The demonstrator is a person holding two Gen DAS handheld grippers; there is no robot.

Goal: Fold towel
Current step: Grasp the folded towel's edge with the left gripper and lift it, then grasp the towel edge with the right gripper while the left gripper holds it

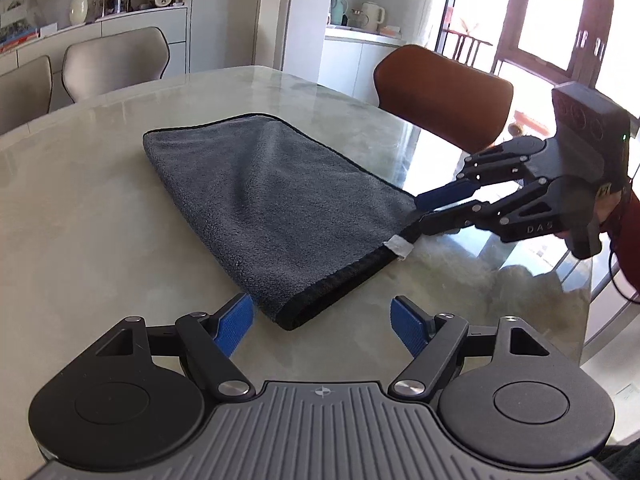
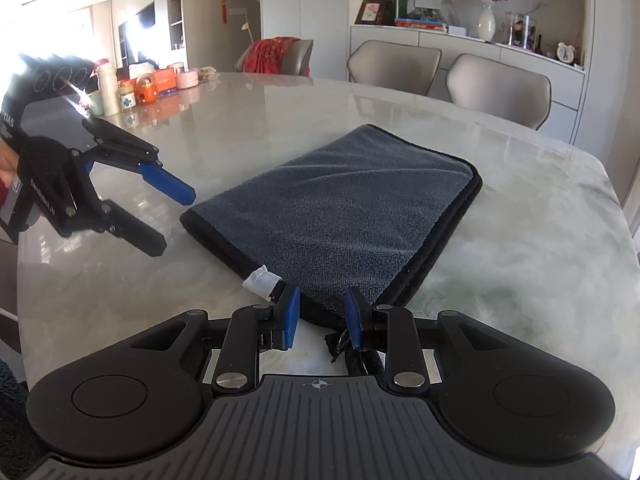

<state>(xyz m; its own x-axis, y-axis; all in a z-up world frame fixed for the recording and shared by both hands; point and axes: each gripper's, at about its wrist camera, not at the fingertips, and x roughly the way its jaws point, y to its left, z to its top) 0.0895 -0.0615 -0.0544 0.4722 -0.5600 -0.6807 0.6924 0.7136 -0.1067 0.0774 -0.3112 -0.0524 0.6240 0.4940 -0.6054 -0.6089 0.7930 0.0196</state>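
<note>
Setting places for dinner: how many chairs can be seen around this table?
4. Two beige chairs stand side by side at the far edge, before the sideboard. A brown one is by the window. One draped in red cloth is at another side. More may be hidden.

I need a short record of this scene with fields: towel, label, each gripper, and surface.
towel: grey towel, folded, lying flat
label: white tag on the near edge
left gripper: left gripper wide open, holds nothing, near one towel corner
right gripper: right gripper partly open, jaws around the towel's near corner, pads not pressing
surface: marble table
</note>
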